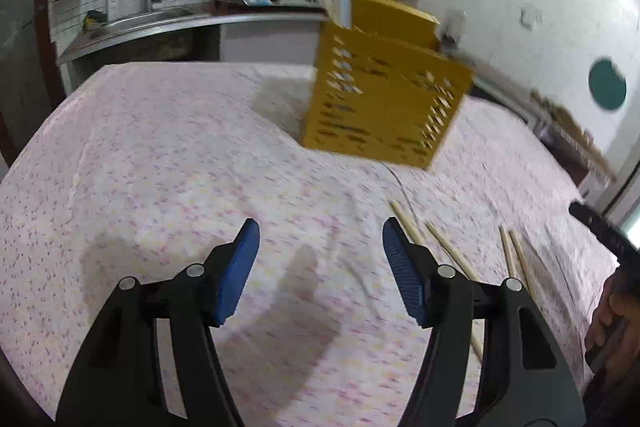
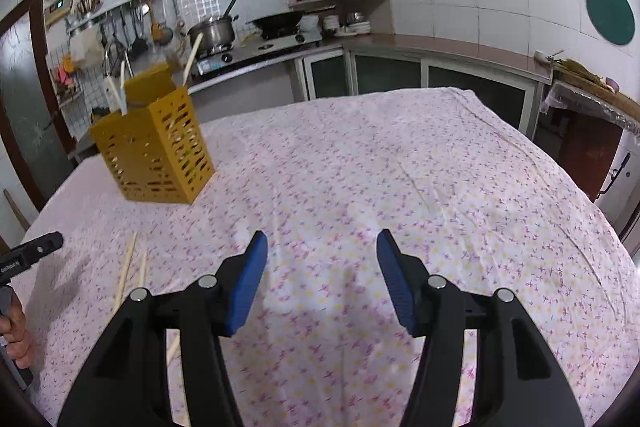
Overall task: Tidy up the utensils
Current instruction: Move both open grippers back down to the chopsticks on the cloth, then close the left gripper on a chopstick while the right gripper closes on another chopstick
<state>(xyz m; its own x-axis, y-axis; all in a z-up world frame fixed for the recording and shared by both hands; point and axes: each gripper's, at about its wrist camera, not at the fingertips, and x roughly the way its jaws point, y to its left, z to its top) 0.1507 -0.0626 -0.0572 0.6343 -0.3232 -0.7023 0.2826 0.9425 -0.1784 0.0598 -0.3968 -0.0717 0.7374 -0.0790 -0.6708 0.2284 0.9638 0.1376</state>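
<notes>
1. Chopsticks (image 1: 448, 247) lie loose on the flowered tablecloth (image 1: 160, 167), near the yellow slotted holder (image 2: 154, 151), which has several sticks upright inside.
2. Left gripper (image 1: 320, 239) hangs spread and empty.
3. Right gripper (image 2: 322, 247) likewise spread, grasping nothing.

The left gripper (image 1: 320, 235) points forward and downward, its two blue-padded fingers (image 1: 236, 275) set well apart with nothing between them. The right gripper (image 2: 322, 247) is angled downward in much the same way, its blue pads (image 2: 394, 283) also spread and empty. In the left wrist view, the person's right hand (image 1: 612, 327) shows at the right edge, wrapped around a black handle. In the right wrist view, the left hand (image 2: 16, 331) appears at the left edge, gripping its own black handle
</notes>
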